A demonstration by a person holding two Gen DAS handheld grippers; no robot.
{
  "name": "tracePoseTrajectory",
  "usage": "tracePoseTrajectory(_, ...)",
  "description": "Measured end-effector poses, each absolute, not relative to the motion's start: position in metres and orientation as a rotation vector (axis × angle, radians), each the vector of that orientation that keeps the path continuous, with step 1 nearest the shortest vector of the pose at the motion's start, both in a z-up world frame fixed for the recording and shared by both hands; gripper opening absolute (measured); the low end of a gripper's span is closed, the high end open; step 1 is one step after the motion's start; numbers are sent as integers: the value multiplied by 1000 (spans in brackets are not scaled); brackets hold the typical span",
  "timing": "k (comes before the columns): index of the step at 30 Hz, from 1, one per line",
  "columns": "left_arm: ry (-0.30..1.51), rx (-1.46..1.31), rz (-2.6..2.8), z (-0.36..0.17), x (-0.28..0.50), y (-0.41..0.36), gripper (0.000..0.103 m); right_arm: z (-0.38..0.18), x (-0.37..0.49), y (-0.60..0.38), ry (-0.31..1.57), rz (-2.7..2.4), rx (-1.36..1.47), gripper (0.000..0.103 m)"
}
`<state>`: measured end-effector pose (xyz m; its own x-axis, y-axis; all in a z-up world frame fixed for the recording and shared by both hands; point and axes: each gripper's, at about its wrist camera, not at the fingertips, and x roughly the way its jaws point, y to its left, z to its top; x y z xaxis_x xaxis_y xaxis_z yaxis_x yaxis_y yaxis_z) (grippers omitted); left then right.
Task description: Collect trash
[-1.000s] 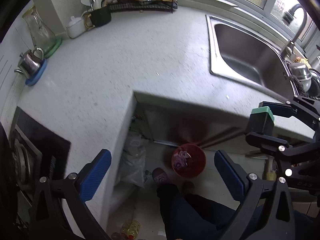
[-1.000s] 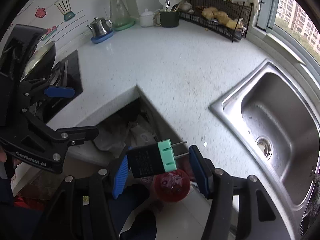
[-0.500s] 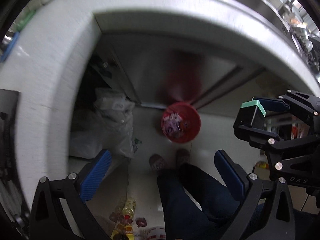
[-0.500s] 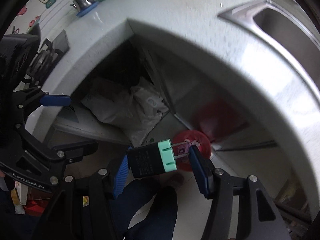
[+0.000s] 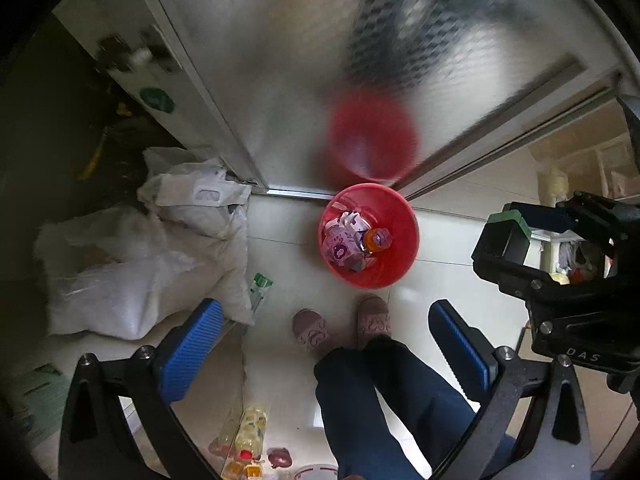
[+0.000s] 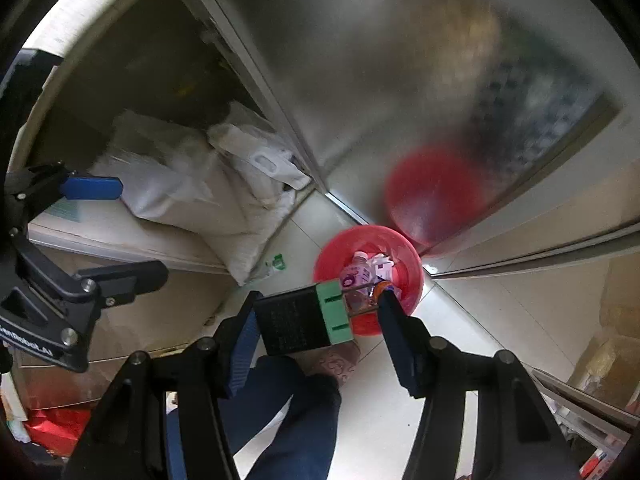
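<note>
A red trash bin (image 5: 370, 236) stands on the pale floor against a steel cabinet door; it holds purple-and-white wrappers and a small bottle. It also shows in the right wrist view (image 6: 370, 256). My right gripper (image 6: 316, 320) is shut on a black plug adapter with a green face and two metal prongs (image 6: 304, 320), held high above the near rim of the bin. That adapter also shows in the left wrist view (image 5: 504, 236). My left gripper (image 5: 320, 340) is open and empty, high above the floor beside the bin.
White plastic bags (image 5: 152, 256) fill the open cabinet at the left. The person's legs and slippers (image 5: 340, 326) stand just in front of the bin. Bottles (image 5: 248, 436) lie on the floor. A green-capped item (image 5: 259, 286) lies by the bags.
Both grippers have swung from over the countertop down past its edge and now look at the floor. The bin looks larger and closer. The adapter stays gripped in the right gripper.
</note>
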<state>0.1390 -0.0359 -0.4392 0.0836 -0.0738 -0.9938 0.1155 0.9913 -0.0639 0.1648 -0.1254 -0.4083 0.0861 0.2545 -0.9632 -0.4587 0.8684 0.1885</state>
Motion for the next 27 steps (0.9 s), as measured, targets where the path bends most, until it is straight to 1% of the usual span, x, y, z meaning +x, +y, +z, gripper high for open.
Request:
tracePoseTrajectory(5,1498,30,-137,-483,145,-39,102,-453,163,-123,1419,511,-204,55)
tracePoseTrajectory(10,1508,56,-163,-492,145,-46,102,-469,163,-127,1431,493,-194,56)
tracePoseTrajectory(12,1500,67,-185,-490,144,-49,102,-468,161,-129,1430,495,-205,67)
tracePoseTrajectory(13,1499,73,-189,-488,143,-49,102,-468,159,-130,1426,502,-200,74)
tracePoseTrajectory(14,1500,79,-192,-486,142,-50,102,-466,158,-131,1423,509,-193,79)
tracePoseTrajectory(16,1499,88,-189,-482,140,-49,102,-461,156,-132,1404,516,-190,82)
tracePoseTrajectory(19,1491,77,-176,-472,138,-45,102,-457,154,-129,1399,496,-226,82)
tracePoseTrajectory(24,1436,47,-111,-432,134,-36,102,-426,148,-126,1376,517,-221,84)
tracePoseTrajectory(26,1405,55,-101,-408,130,-34,102,-401,146,-126,1354,524,-209,96)
tracePoseTrajectory(27,1383,67,-89,-393,127,-34,102,-385,144,-125,1337,525,-206,97)
